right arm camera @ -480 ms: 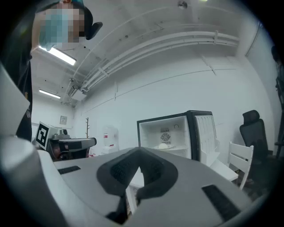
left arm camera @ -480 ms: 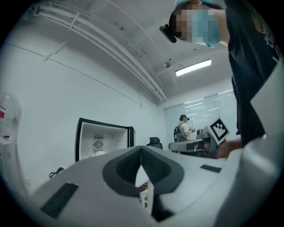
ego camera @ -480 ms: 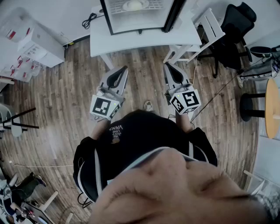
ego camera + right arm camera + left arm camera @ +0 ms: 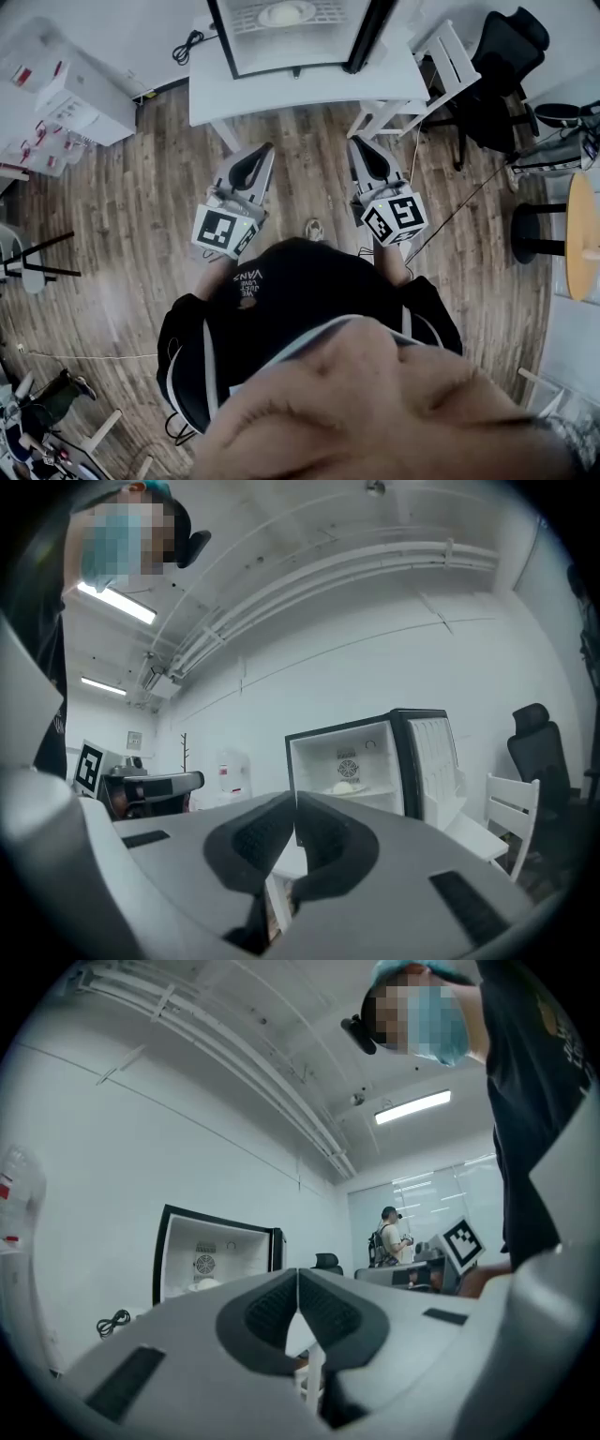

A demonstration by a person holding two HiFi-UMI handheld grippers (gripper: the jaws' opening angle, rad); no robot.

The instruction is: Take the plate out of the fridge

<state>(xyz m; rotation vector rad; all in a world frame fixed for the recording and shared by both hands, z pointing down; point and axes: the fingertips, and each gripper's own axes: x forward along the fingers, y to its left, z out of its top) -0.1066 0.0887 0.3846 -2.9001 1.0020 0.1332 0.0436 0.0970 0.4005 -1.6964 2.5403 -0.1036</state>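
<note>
Left tool [image 4: 267, 148] and right tool [image 4: 353, 141], jaws together and empty, face the open fridge [image 4: 223, 39].
Step closer; widen one before reaching the plate [image 4: 286, 12].

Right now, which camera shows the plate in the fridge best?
The right gripper view: the plate sits side-on on its shelf in the open fridge. The head view catches it from above at the top edge; the left gripper view shows only a pale sliver.

Brown wood-plank floor [image 4: 131, 216] runs under a white surface [image 4: 300, 89]. A black office chair [image 4: 502, 66] and a white chair [image 4: 441, 56] stand nearby. The walls [image 4: 141, 1166] are white, with a ceiling strip light [image 4: 412, 1107].
</note>
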